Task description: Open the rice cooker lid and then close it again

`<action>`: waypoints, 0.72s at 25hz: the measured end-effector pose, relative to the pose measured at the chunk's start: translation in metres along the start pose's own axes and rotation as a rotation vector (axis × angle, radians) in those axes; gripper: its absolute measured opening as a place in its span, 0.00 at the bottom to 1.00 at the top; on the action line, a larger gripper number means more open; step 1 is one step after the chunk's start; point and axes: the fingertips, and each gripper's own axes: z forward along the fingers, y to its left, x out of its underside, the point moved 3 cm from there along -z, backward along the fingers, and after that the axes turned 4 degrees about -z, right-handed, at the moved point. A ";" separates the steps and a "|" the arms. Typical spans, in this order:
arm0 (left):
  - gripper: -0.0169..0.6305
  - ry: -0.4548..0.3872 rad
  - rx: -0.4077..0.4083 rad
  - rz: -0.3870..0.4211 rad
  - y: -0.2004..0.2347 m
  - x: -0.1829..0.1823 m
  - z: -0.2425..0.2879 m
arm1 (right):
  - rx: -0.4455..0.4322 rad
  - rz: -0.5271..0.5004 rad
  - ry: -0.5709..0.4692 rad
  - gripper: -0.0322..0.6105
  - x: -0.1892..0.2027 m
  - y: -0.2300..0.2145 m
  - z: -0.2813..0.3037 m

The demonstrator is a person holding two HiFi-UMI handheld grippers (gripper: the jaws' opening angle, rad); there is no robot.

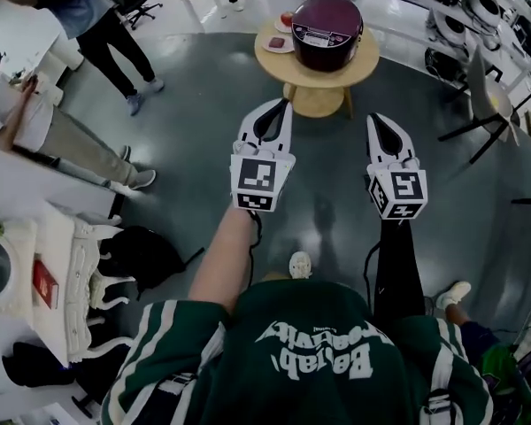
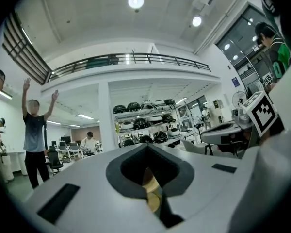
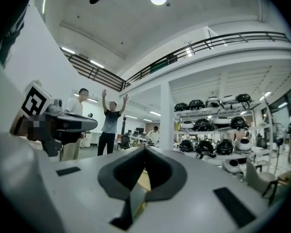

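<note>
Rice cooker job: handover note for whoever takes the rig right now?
Left gripper: jaws shut, empty.
Right gripper: jaws shut, empty.
Both are held level over the floor, short of the round table.
The rice cooker sits on that table with its lid down.
Done: nothing, cooker untouched.
Left: step up to the cooker, open the lid, then close it again.
</note>
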 end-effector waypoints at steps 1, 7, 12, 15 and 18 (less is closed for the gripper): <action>0.02 0.002 0.009 -0.002 0.006 0.003 0.009 | 0.005 -0.002 0.002 0.06 0.001 -0.001 0.010; 0.02 0.017 0.056 -0.032 0.029 0.021 0.046 | 0.039 -0.001 0.018 0.06 0.005 -0.006 0.049; 0.02 0.028 0.076 -0.035 0.033 0.031 0.057 | 0.047 -0.009 0.019 0.06 0.005 -0.009 0.061; 0.02 0.025 0.089 -0.033 0.036 0.033 0.061 | 0.048 -0.007 0.016 0.06 0.007 -0.013 0.070; 0.02 0.023 0.090 -0.004 0.040 0.035 0.069 | 0.051 -0.010 0.007 0.06 0.008 -0.018 0.086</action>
